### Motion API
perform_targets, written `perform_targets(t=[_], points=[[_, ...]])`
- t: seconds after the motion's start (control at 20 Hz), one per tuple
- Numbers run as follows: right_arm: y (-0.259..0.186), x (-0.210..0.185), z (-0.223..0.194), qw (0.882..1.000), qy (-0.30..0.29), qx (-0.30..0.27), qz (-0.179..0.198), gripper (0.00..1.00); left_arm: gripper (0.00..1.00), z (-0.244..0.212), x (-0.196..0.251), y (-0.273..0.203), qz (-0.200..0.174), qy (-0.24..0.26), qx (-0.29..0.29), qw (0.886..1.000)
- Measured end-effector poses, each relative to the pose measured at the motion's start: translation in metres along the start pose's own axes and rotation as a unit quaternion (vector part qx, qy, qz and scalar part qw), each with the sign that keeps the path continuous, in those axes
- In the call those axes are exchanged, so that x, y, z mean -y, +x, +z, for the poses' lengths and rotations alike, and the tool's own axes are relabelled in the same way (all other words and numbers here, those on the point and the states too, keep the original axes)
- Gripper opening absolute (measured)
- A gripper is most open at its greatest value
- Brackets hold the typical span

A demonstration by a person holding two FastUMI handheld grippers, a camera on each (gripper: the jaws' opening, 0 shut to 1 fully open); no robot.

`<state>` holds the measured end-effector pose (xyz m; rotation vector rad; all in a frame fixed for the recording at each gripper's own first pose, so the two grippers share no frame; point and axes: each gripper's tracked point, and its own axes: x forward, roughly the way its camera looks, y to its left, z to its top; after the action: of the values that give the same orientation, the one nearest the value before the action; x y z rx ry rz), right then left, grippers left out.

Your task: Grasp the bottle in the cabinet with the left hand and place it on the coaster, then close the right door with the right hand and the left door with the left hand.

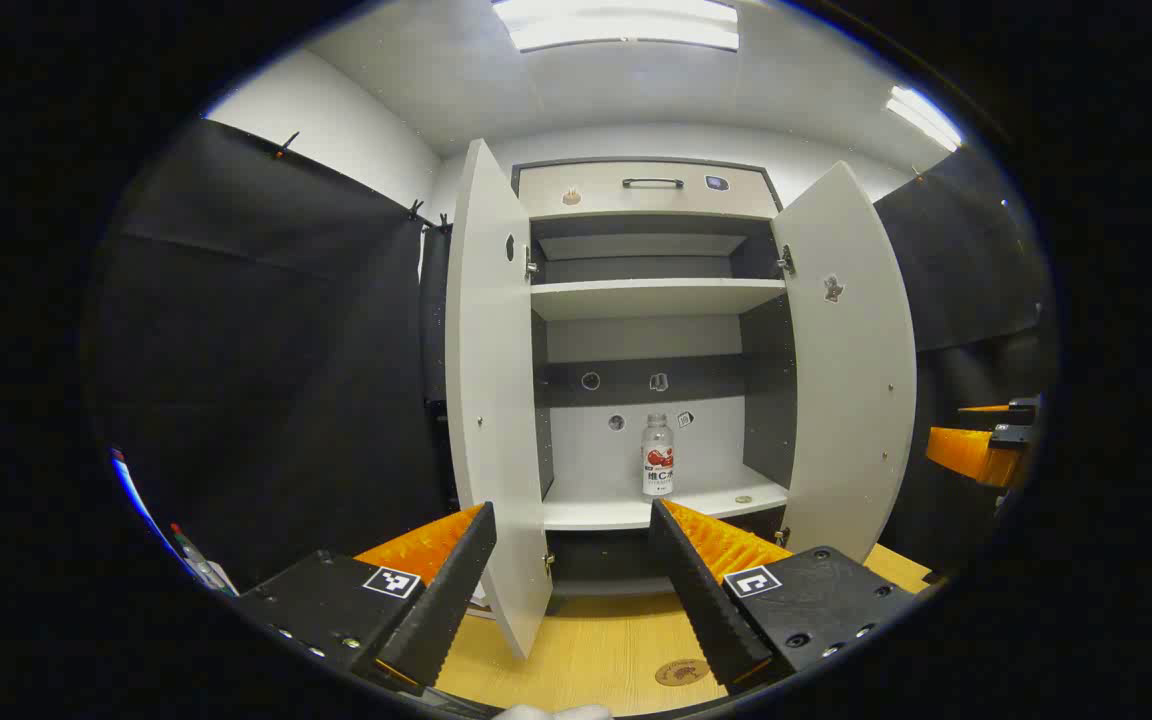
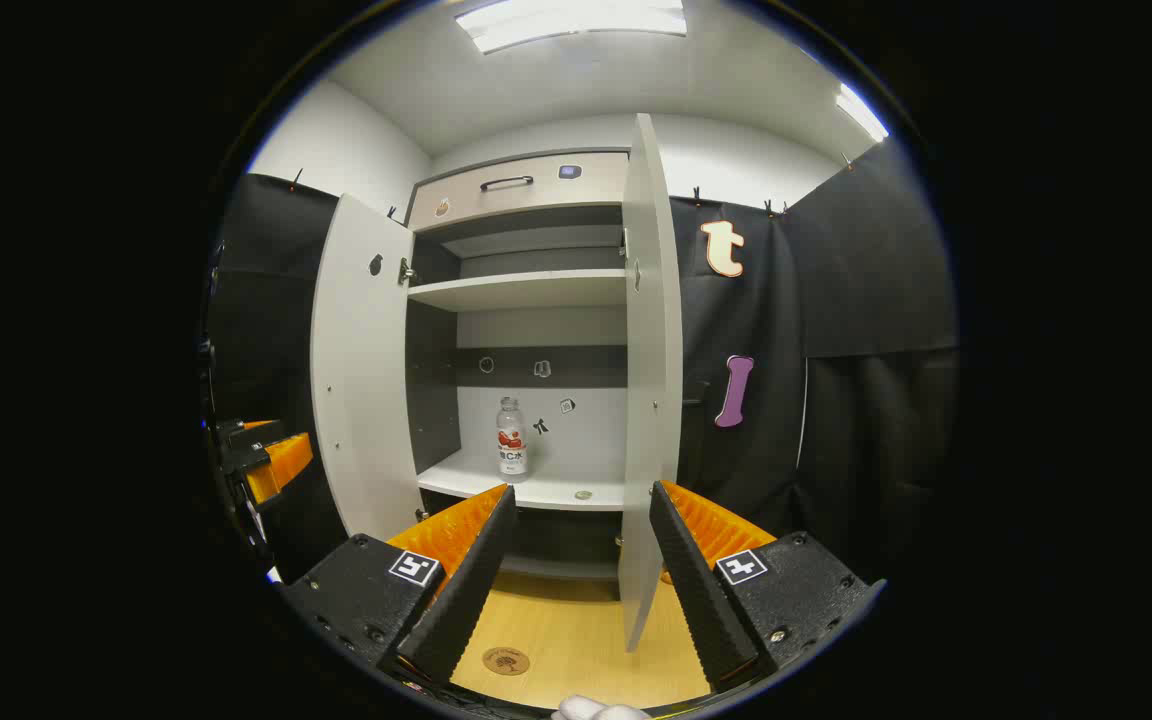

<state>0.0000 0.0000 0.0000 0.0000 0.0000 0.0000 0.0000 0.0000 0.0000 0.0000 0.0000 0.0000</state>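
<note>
Your left tongs (image 1: 571,580) are spread wide and hold nothing; they hang above the counter (image 1: 586,640), in front of the open cabinet (image 1: 646,300). Your right tongs (image 2: 576,570) are wide as well and empty, also over the counter. The bottle (image 1: 657,456) stands upright on the lowest shelf (image 1: 616,510) inside the cabinet, near the back wall and about at the middle of the shelf. The coaster (image 1: 681,672) lies flat on the counter near its front edge, well apart from the bottle. The left door (image 1: 491,400) and the right door (image 1: 851,370) are both swung open toward you. A drawer (image 1: 646,190) with a handle sits at the cabinet top.
</note>
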Motion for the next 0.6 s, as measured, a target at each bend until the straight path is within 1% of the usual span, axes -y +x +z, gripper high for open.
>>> perform_targets(t=[0.25, 0.6], points=[[0.008, -0.014, -0.004, 1.0, 0.001, -0.006, 0.012, 0.83, 0.96, 0.002, -0.003, 0.001, 0.0, 0.003, 0.004, 1.0], [0.015, -0.02, 0.001, 1.0, -0.002, 0.002, 0.016, 0.83, 0.96, -0.001, -0.004, 0.015, -0.005, 0.001, 0.002, 1.0]])
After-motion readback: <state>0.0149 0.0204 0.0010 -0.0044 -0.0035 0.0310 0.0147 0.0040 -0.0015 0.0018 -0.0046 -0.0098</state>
